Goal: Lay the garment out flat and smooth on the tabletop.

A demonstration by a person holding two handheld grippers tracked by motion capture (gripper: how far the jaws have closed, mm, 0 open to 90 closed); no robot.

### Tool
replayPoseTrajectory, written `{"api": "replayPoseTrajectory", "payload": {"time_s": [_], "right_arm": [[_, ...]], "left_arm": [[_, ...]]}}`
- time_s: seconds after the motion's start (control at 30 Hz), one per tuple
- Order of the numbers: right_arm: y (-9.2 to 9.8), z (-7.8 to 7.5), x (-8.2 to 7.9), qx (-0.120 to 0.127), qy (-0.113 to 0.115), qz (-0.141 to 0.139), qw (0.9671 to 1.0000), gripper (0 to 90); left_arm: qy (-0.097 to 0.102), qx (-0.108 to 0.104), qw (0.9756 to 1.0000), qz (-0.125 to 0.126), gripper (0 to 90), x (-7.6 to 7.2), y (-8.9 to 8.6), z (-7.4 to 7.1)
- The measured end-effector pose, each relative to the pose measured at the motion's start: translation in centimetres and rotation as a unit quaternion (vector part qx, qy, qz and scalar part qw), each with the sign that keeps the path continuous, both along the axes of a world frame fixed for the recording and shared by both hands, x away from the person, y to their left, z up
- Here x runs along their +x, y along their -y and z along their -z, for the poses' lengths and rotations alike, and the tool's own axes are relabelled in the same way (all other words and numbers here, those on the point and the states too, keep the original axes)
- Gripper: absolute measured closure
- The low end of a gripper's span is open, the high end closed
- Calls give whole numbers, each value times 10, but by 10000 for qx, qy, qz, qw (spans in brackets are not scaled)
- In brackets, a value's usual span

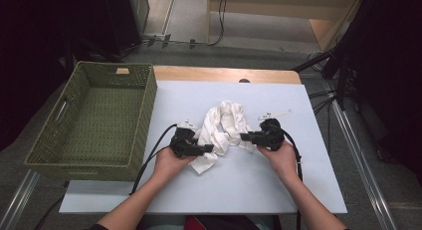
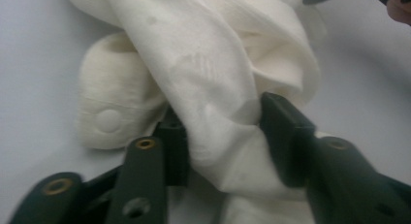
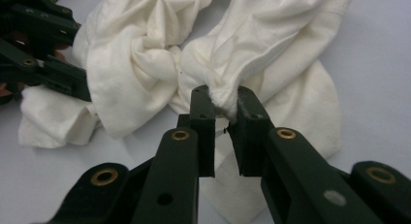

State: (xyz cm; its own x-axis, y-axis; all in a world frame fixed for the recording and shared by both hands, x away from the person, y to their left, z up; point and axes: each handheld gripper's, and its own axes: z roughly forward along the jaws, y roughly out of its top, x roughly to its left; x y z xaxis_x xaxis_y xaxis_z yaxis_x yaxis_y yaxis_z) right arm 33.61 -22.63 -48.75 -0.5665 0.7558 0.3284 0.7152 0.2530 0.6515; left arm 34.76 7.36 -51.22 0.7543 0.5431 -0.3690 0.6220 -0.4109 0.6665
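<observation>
A crumpled white cloth (image 1: 225, 125) lies on the pale blue table top (image 1: 278, 180). My left gripper (image 1: 209, 149) comes at the cloth's lower left part, and in the left gripper view the jaws press a thick fold of the cloth (image 2: 213, 103) from both sides. My right gripper (image 1: 245, 137) meets the cloth's right edge, and in the right gripper view its jaws pinch a bunched ridge of the cloth (image 3: 224, 99). The left gripper (image 3: 72, 81) also shows at the far left of that view, against the cloth (image 3: 145, 64).
A green woven basket (image 1: 144, 115) with nothing in it stands at the table's left. Cables trail from both grippers toward the front edge. A tripod leg (image 1: 318, 60) stands beyond the far right corner.
</observation>
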Motion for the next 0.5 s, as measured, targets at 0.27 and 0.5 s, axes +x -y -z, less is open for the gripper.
{"api": "replayPoseTrajectory", "payload": {"time_s": [0.27,0.5], "right_arm": [[9,-22,-6,215,303,82,9993,817],[20,-45,-10,429,579,190,9972,817]], "left_arm": [[-357,-187,9992,46,784,0,1,-1],[-465,-515,9968,386,799,-10,9,-20]]}}
